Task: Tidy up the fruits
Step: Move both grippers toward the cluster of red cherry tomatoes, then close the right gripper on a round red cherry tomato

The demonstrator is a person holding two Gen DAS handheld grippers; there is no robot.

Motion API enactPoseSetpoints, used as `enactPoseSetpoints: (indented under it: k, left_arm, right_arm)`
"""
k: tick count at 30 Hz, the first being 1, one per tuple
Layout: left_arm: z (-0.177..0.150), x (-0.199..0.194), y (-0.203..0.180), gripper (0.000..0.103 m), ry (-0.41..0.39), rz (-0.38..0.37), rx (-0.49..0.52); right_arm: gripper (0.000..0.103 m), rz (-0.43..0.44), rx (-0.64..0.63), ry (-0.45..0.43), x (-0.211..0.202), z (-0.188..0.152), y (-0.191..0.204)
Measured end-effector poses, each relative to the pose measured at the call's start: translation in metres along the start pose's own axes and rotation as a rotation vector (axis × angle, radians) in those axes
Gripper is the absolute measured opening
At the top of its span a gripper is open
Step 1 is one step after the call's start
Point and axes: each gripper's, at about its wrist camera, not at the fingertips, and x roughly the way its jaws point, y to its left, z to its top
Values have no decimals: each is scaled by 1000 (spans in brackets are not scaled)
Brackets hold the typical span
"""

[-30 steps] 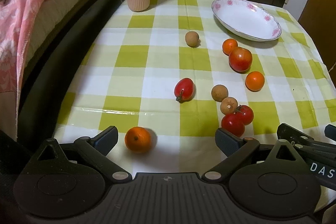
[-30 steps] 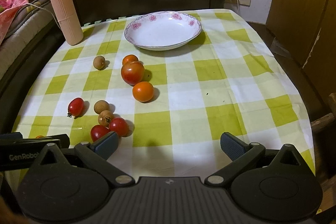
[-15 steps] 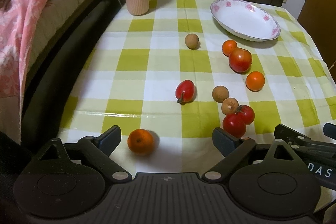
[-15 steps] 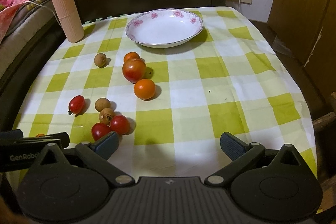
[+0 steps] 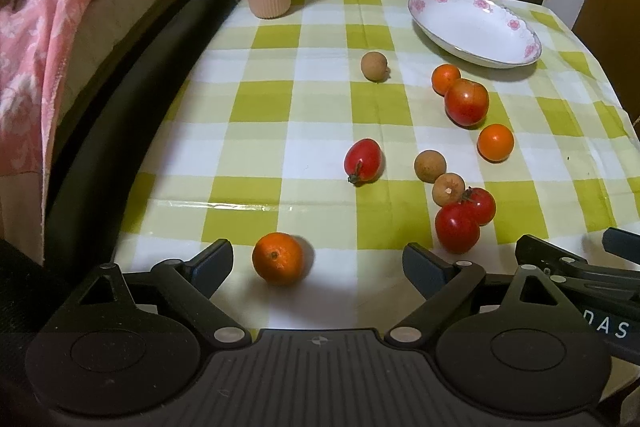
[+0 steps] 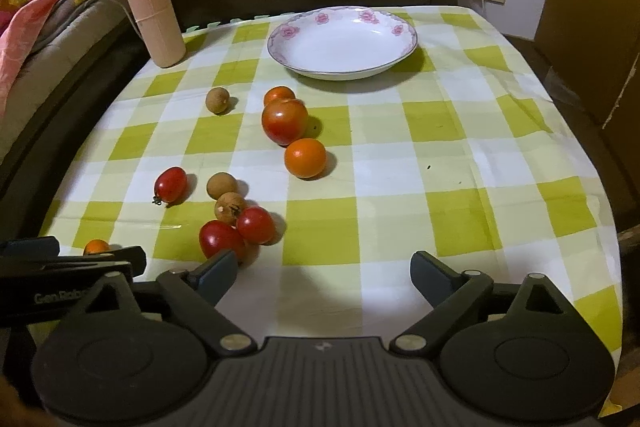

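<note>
Between the left tongs, whose jaws are closing but not yet touching it, a small orange sits on the checked counter. Beside them, the right tongs are also closing, over bare cloth, with two red tomatoes just off their left finger. Farther off lie longans, more tomatoes and oranges, then a white flowered dish and a pink ribbed bottle.

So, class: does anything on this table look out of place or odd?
Yes: the fruit lies loose across the checked cloth while the flowered bowl sits empty. One orange lies far from the rest, near the front edge.
</note>
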Motion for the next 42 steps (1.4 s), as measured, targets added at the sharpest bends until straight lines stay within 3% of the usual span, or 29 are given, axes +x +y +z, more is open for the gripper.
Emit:
enactPoseSetpoints:
  k: [5,14,18,22,28,42]
  left_arm:
    - [1,2,1,94,7,-3,-3]
    - [0,-1,9,94,7,16,-32]
    - [0,-2,10,90,11,31,-32]
    - [1,0,15,85,28,35,-57]
    - [3,6,20,80,53,38,-91]
    - [3,11,16,84,72,26,-72]
  right_arm:
    - [86,21,-8,12,2,2,1]
    - [61,153,-42,37,6,2,10]
    - [44,238,-59,65,10,4,14]
    - [38,288,-97,84,16,7,23]
    - [31,368,-109,137,30,13,31]
    - [31,314,-159,89,37,25,34]
